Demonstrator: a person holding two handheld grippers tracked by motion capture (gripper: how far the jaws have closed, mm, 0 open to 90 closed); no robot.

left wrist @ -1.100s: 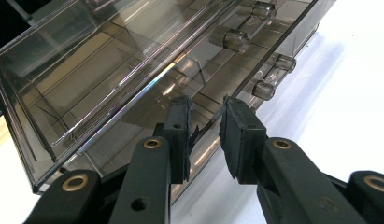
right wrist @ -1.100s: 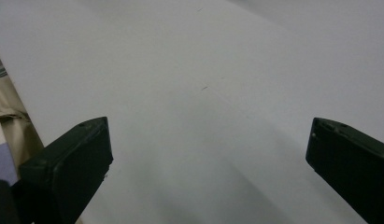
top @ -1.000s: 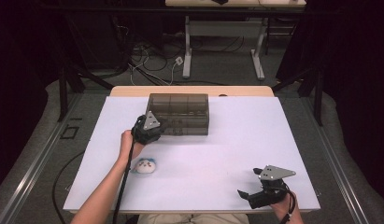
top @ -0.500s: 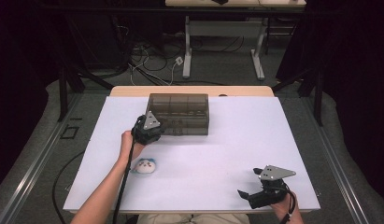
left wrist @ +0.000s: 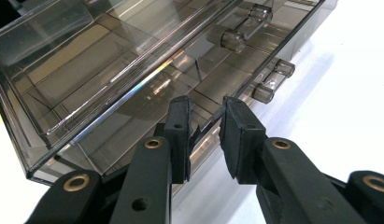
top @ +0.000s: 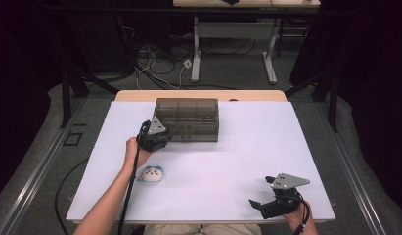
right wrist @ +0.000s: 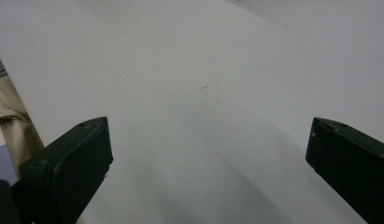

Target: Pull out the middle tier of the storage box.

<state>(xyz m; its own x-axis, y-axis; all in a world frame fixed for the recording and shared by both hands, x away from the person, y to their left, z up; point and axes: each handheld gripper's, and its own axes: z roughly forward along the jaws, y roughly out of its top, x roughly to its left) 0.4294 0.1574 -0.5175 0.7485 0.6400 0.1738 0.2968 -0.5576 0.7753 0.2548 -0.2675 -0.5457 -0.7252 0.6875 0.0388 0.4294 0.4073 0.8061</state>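
From above, your left gripper [top: 157, 138] sits at the front left corner of the smoky clear drawer box [top: 188, 119], which stands toward the tabletop's [top: 237, 161] far edge; a small white plush toy [top: 152, 174] lies near your left forearm; your right gripper [top: 272, 198] rests near the front right corner. Left gripper view: jaws narrowed around a thin drawer-front edge [left wrist: 204, 128]; whether they pinch it, you cannot tell. Right gripper view: jaws spread wide over bare tabletop.
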